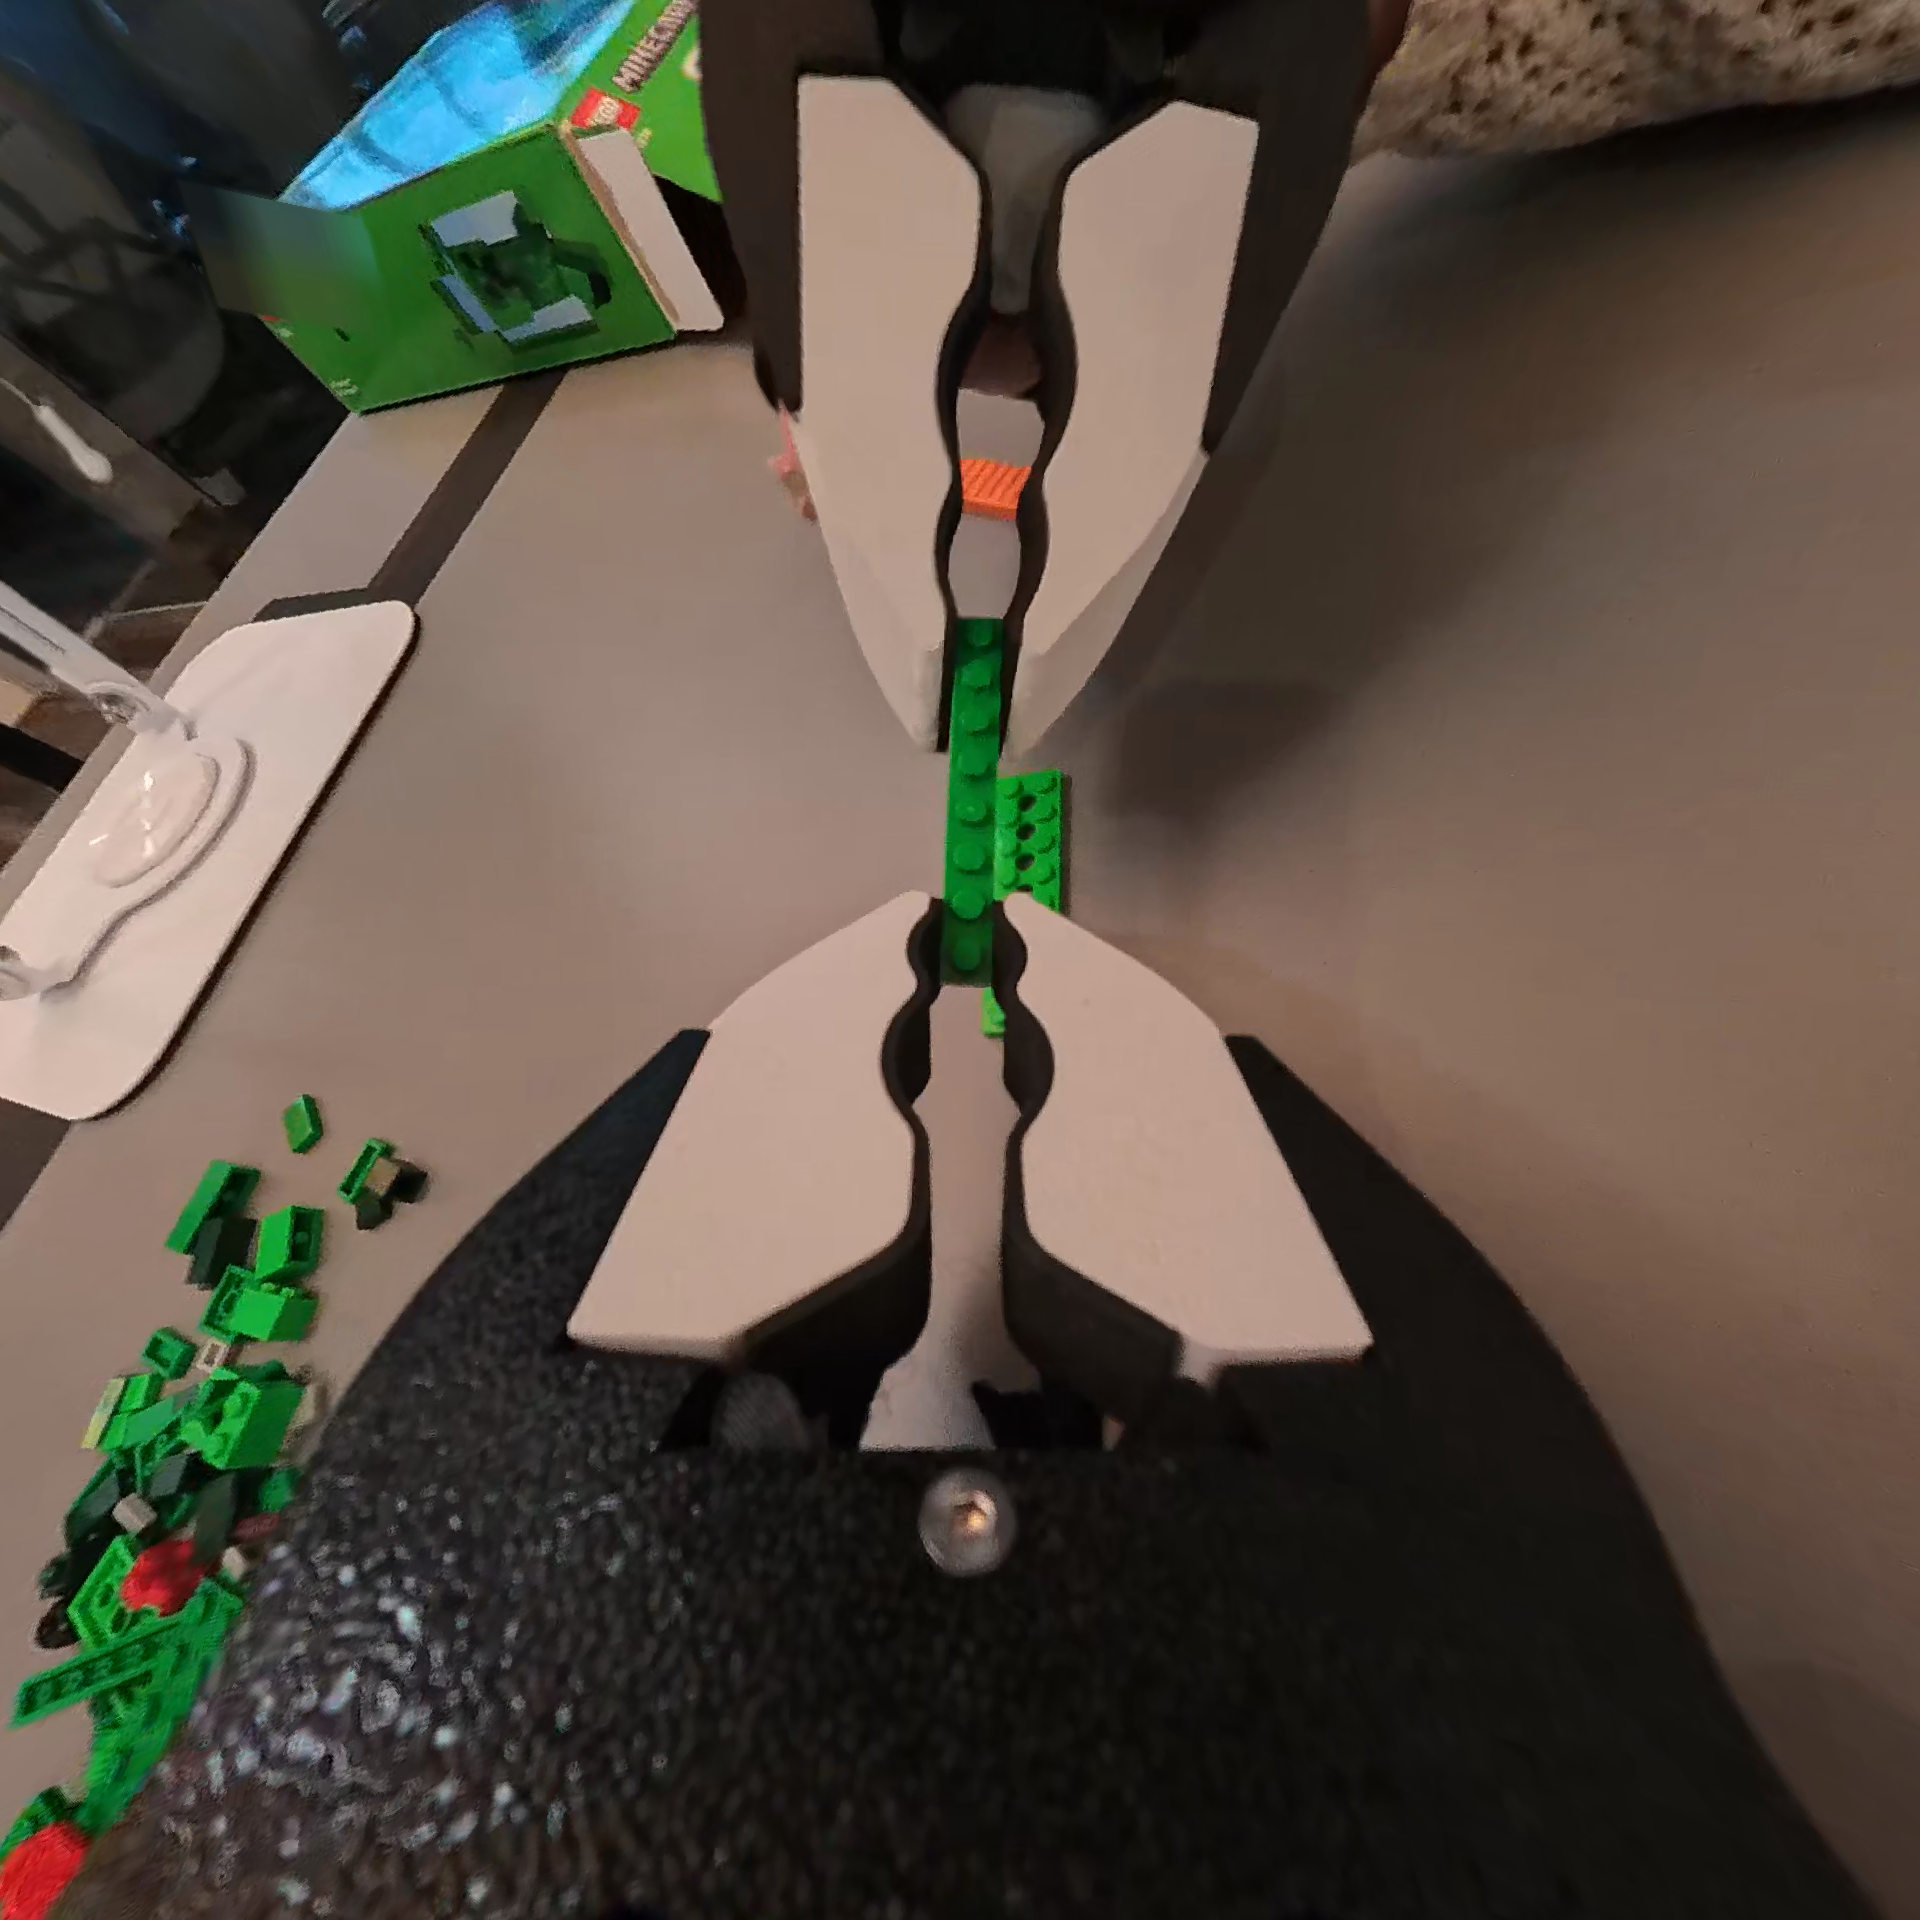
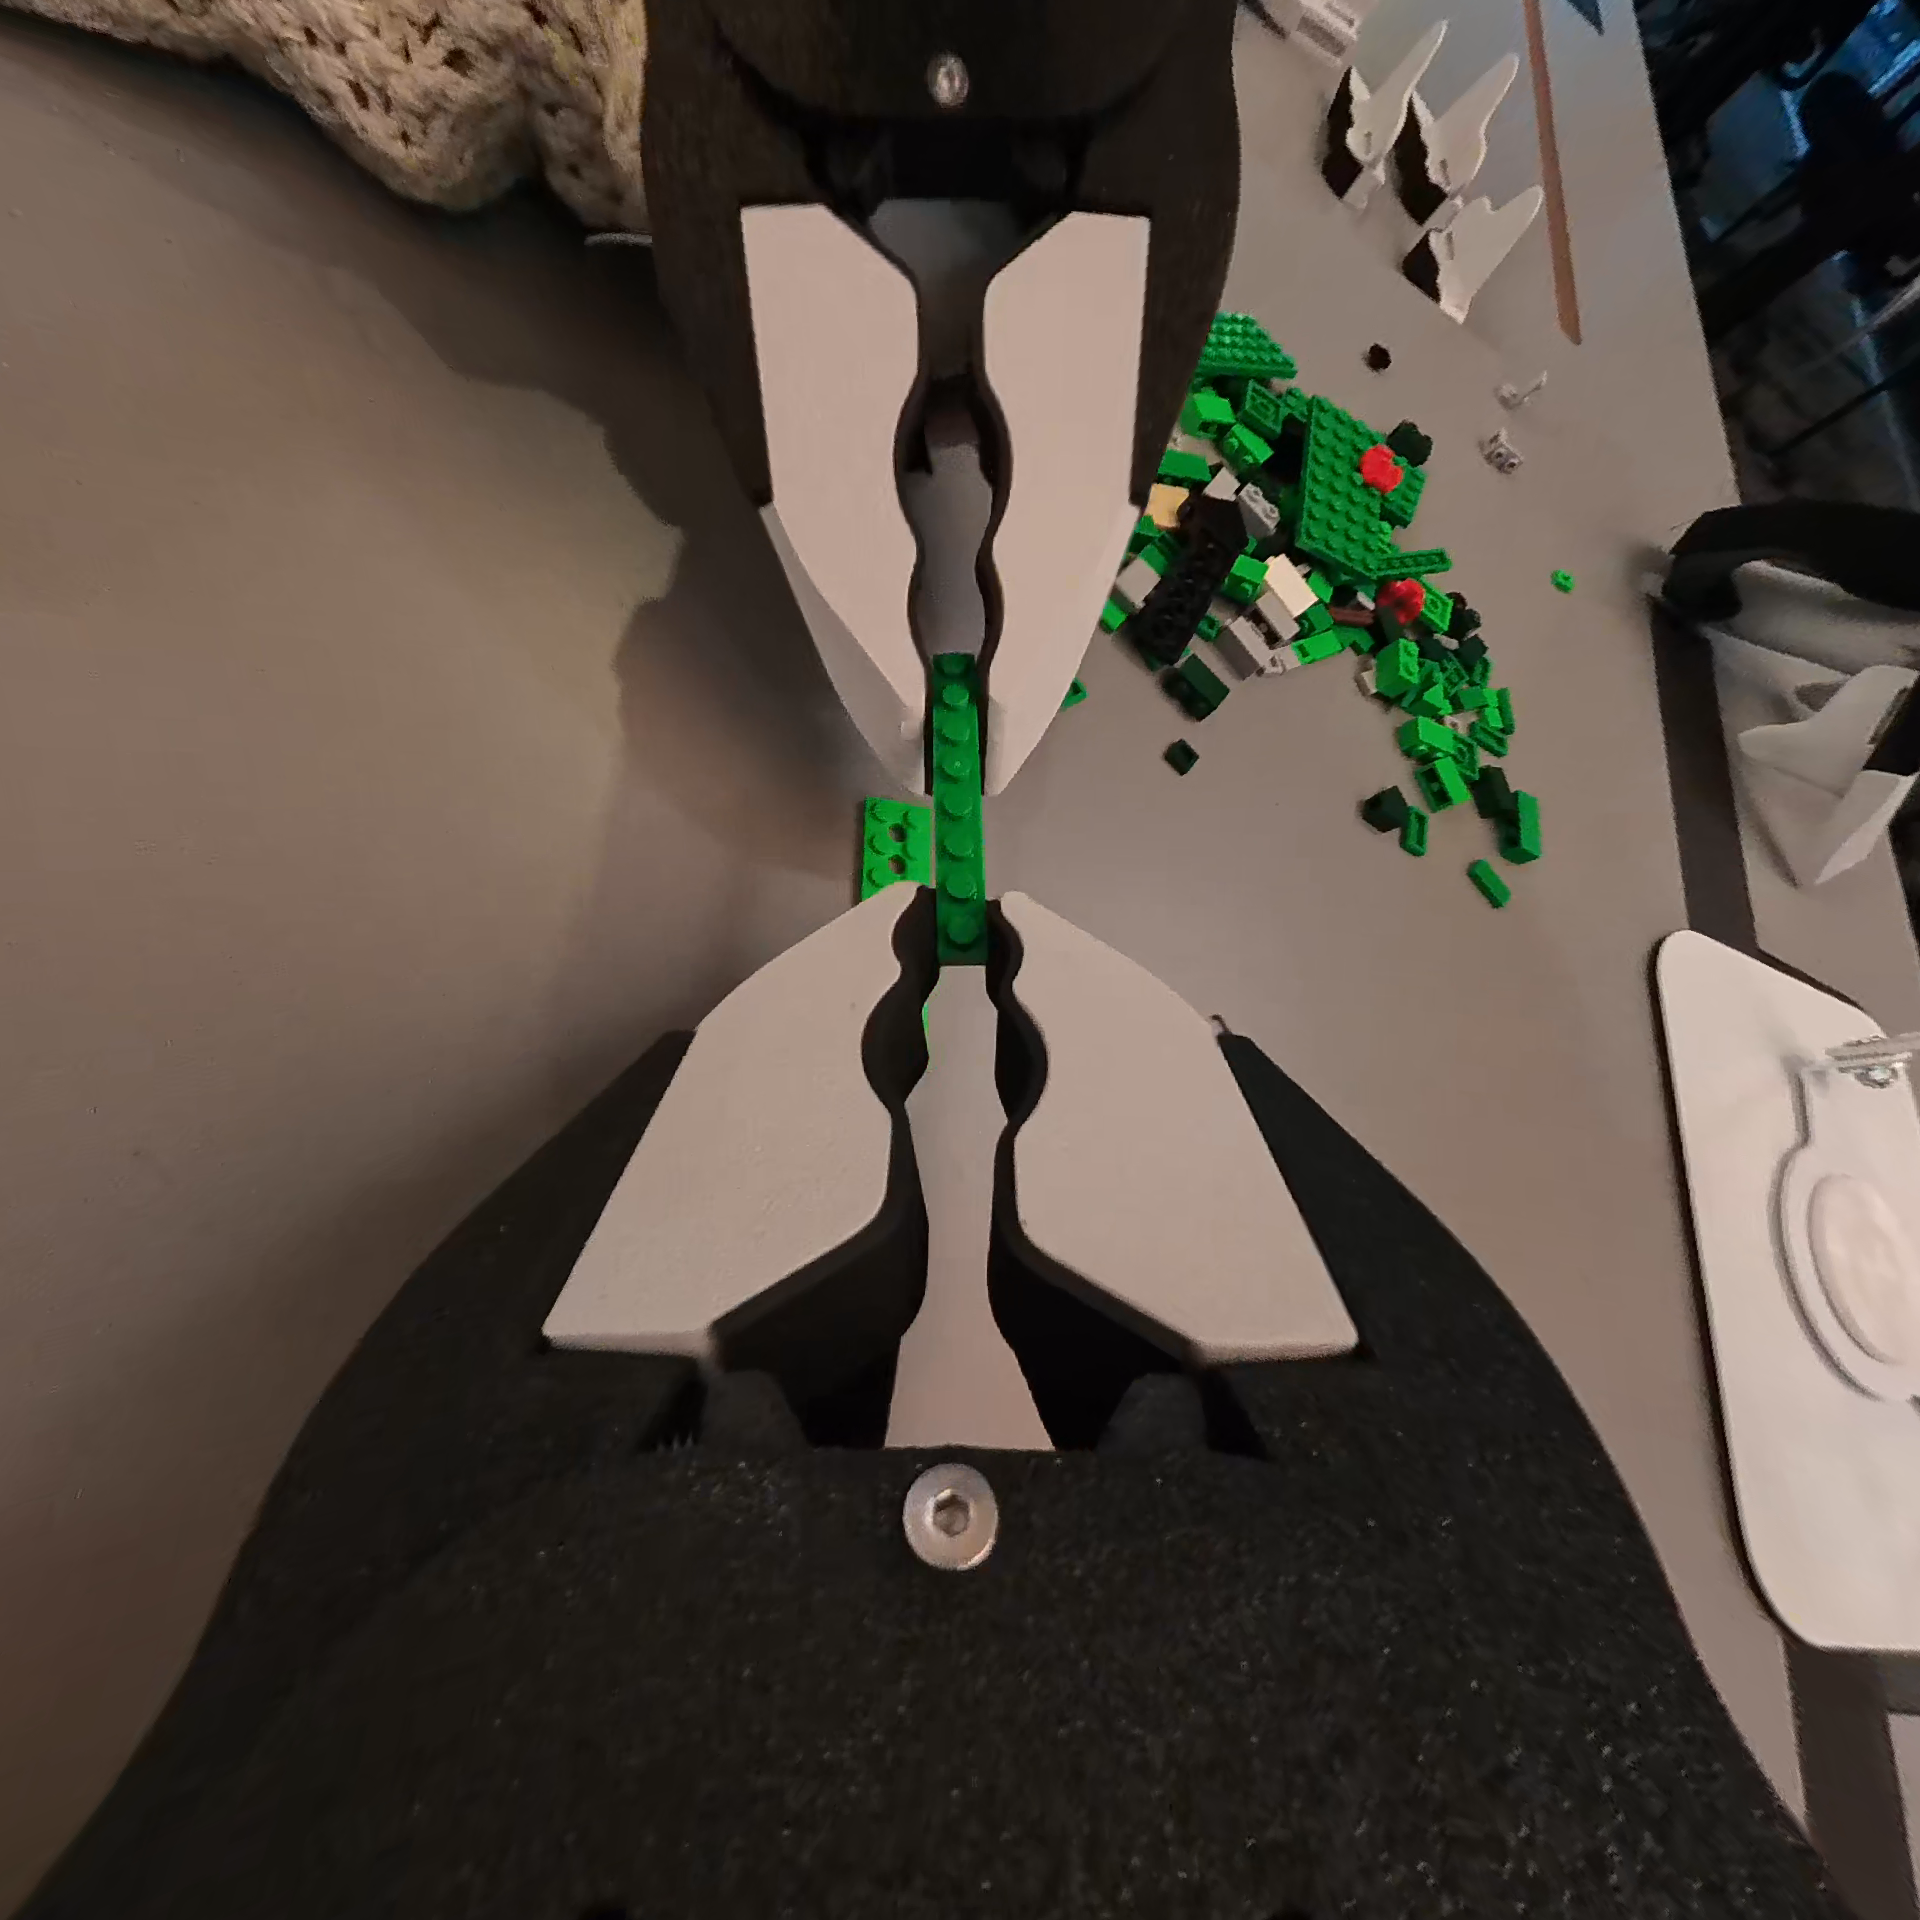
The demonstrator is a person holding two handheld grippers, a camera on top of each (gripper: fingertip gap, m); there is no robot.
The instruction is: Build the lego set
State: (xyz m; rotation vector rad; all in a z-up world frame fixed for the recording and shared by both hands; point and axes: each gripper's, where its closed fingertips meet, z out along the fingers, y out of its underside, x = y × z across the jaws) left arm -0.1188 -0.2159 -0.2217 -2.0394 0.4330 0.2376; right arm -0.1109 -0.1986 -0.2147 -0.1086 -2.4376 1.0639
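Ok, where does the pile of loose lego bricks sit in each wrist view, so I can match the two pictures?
Left wrist view: the pile of loose bricks lies at the lower left edge, beside the left gripper.
Right wrist view: the same pile spreads across the upper right, beyond the right gripper.
Shared landmark: the long green plate at centre in both, pinched at one end by each gripper.

Black hand-held gripper (image 1: pixel 966 935), white fingers (image 1: pixel 810 1122), silver screw (image 1: pixel 966 1522).
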